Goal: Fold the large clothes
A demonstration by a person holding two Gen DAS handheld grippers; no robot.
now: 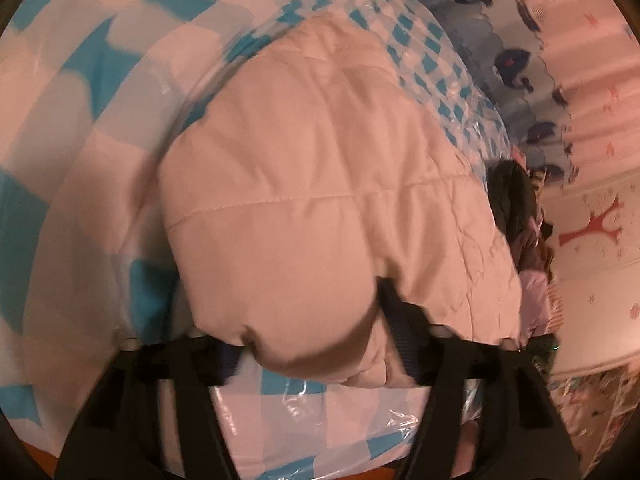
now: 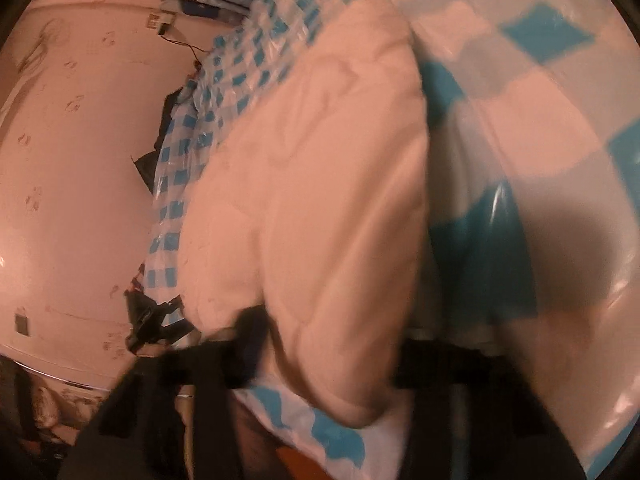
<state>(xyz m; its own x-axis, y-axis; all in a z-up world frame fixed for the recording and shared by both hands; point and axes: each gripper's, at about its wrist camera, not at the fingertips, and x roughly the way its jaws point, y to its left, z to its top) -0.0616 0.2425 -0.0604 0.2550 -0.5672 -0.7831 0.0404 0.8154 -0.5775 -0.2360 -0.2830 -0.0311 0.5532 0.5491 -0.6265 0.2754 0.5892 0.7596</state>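
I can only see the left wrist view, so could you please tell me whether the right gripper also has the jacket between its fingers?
Observer: Yes. A padded fold of the pale jacket lies between the fingers of the right gripper, but blur hides whether the pads press on it.
Operator: Thank you. Is there anything beside the jacket in that view?
Observer: A dark shadow falls on the checked tablecloth, towards the picture's right of the jacket.
Operator: And near the table's far end?
Observer: A thin black cable runs along the wall there.
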